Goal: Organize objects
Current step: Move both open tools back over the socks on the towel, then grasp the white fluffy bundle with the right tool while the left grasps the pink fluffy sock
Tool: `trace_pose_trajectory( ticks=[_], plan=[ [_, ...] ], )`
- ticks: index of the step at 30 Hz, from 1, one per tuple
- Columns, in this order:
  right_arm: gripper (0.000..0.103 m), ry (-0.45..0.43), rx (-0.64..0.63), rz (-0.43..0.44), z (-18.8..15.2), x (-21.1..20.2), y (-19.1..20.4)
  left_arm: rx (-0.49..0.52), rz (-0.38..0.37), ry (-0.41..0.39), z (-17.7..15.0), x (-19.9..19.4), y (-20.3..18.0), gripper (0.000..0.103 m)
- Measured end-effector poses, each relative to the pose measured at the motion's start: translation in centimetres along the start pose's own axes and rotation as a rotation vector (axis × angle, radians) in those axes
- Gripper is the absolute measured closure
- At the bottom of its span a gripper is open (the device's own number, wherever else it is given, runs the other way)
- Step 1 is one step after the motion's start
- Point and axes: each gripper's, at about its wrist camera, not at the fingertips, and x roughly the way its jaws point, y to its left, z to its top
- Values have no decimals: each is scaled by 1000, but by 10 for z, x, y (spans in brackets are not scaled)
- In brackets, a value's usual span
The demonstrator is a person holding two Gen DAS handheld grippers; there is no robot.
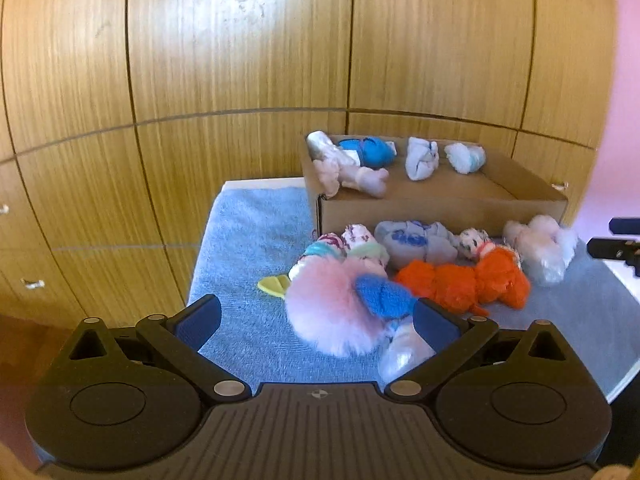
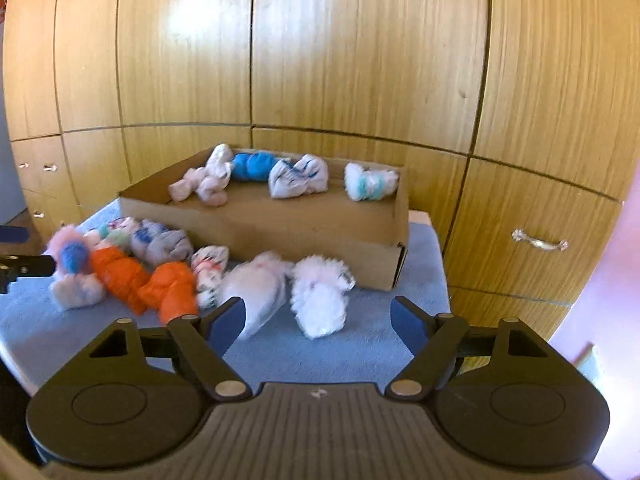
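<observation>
Sock bundles lie in a loose row on the blue towel that covers the table, just in front of the cardboard box at the table's far edge. Starting at the left end, a fluffy pink-and-blue bundle sits nearest the left claw, whose jaws are spread wide and hold nothing; its right pad is just beside the fluff, and contact cannot be told. The claw is low and level over the near left part of the table, pointing at the box. Moving right, two orange bundles, a grey one and a patterned one crowd together, probably waiting their turn. Inside the box, four or five bundles line the back wall, so sorting looks under way. At the right end, a white fluffy bundle lies ahead of the right claw, also splayed and empty, hovering level above the towel and aimed at it, likely the next pick.
</observation>
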Motion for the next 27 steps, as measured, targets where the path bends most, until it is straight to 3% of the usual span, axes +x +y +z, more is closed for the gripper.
trace_pose_trajectory(
  ticks=[3,6,11,15,16,27],
  plan=[
    [40,24,-9,-15,0,18,1,3,4,-4,6,8,0,1],
    [48,54,-10,-30,0,34,0,2,-41,18,10,20,3,1],
    [54,99,4,-33,-2,55,-1,-28,-103,50,12,34,10,1],
    [71,107,27,13,-8,62,-4,-16,-130,63,12,43,9,3],
    [75,101,30,28,-9,61,-3,-14,-138,63,12,44,9,5],
    [76,32,45,63,-27,-1,-7,-55,-260,65,11,36,19,41]
  ],
)
